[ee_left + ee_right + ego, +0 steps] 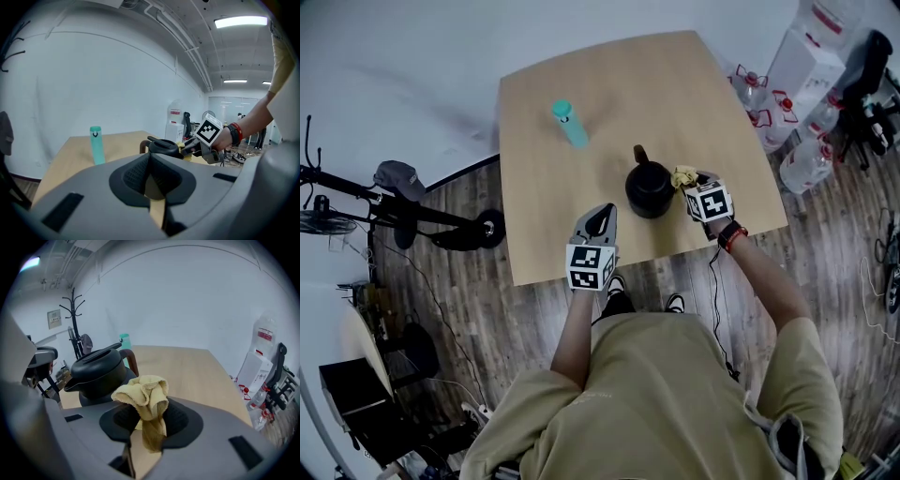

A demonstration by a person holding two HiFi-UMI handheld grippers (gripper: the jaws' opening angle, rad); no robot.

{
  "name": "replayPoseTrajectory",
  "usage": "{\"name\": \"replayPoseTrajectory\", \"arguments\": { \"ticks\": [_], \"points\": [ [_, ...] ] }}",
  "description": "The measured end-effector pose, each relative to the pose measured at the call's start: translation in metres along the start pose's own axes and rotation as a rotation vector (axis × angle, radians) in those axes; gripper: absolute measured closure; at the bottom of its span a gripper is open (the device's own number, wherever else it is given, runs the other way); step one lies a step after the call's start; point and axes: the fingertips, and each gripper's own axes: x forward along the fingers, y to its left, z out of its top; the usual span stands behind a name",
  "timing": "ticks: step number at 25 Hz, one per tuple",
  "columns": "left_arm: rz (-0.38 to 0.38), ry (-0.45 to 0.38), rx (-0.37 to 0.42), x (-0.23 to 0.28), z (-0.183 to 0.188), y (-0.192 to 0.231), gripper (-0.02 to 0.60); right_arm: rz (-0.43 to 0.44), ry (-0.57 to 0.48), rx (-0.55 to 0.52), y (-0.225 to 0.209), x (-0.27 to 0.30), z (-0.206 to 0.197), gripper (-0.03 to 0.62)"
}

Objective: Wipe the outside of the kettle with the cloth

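Right gripper [697, 186] is clamped on the bunched yellow cloth [143, 397], held just beside the right side of the black kettle [650, 188]; can't tell if the cloth touches it. The kettle sits on the table [675, 84] right of centre, toward the near edge, lid on. Left gripper [600, 221] has its jaws closed and empty over the near edge, and the teal bottle [570, 123] stands upright toward the far-left corner.
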Motion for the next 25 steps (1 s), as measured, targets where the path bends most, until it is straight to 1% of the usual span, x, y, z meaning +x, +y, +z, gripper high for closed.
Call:
{"name": "replayPoseTrajectory", "arguments": {
  "ticks": [5,10,13,16,18,21,23,25],
  "points": [
    [0.015,0.002,-0.011,-0.003,-0.002,0.009,0.557,0.036,-0.012,0.124,-0.003,0.007,-0.005,0.45],
    [0.018,-0.002,-0.025,-0.007,-0.006,0.016,0.557,-0.033,-0.027,0.234,-0.006,-0.008,-0.027,0.448],
    [0.018,-0.01,-0.035,-0.009,-0.008,0.021,0.557,-0.03,-0.022,0.292,0.005,-0.017,-0.054,0.448],
    [0.017,-0.01,-0.044,-0.01,-0.012,0.028,0.557,0.008,0.005,0.328,0.035,-0.026,-0.077,0.448],
    [0.016,-0.009,-0.053,-0.012,-0.015,0.033,0.557,0.044,0.02,0.351,0.063,-0.031,-0.084,0.448],
    [0.015,-0.01,-0.06,-0.015,-0.017,0.041,0.557,0.105,0.032,0.414,0.108,-0.029,-0.086,0.447],
    [0.016,-0.013,-0.062,-0.019,-0.015,0.048,0.557,0.156,0.028,0.467,0.137,-0.022,-0.082,0.445],
    [0.02,-0.021,-0.063,-0.023,-0.012,0.057,0.557,0.186,0.022,0.507,0.161,-0.012,-0.076,0.445]
  ]
}}
